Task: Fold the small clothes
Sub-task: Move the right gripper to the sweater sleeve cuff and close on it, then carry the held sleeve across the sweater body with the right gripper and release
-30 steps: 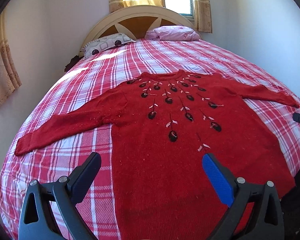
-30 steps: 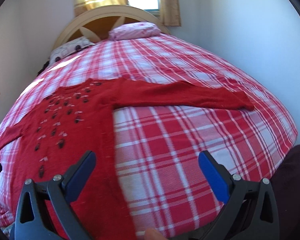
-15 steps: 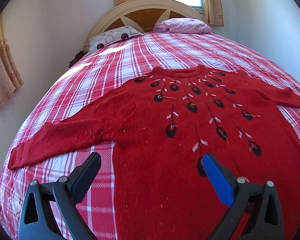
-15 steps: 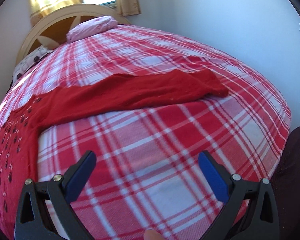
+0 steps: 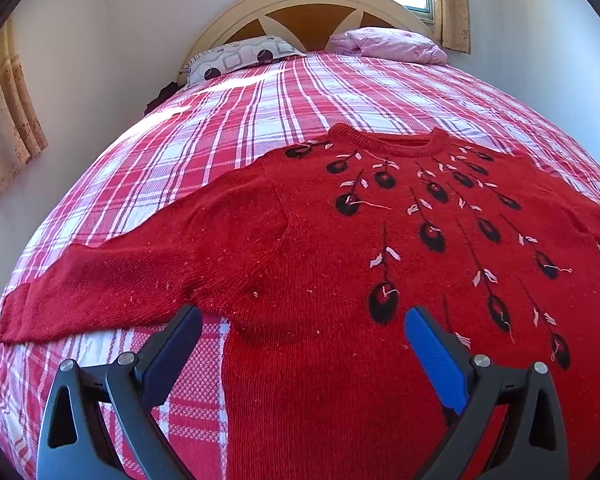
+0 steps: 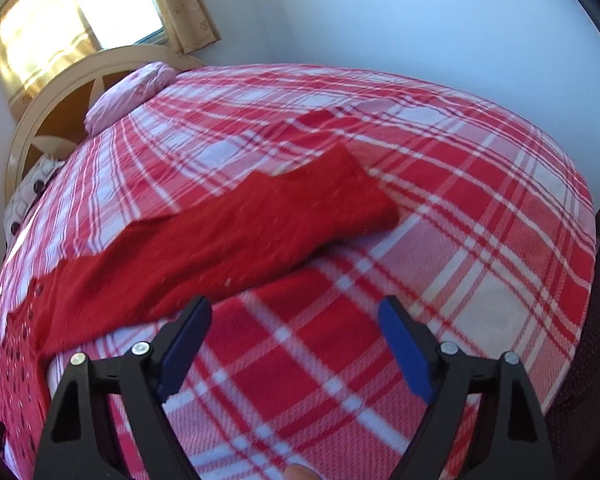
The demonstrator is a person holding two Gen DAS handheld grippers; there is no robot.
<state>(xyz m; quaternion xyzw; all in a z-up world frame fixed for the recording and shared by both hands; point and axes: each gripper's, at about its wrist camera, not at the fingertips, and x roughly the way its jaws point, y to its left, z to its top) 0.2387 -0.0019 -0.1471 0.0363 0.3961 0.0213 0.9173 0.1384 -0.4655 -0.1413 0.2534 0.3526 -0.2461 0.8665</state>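
Both tools nearer red sweater (image 5: 320, 264), right tool (image 6: 296, 322) narrowing, empty.

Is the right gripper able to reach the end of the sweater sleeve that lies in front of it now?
Probably yes. The right gripper has open jaws, just closing a little, with nothing between them. The sleeve lies flat on the plaid bedspread, and nothing stands between it and the gripper.

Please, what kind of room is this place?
Most likely a bedroom in a home. A bed with a red plaid cover and an arched headboard fills the view, two pillows lie at its head, and a curtained window is behind.
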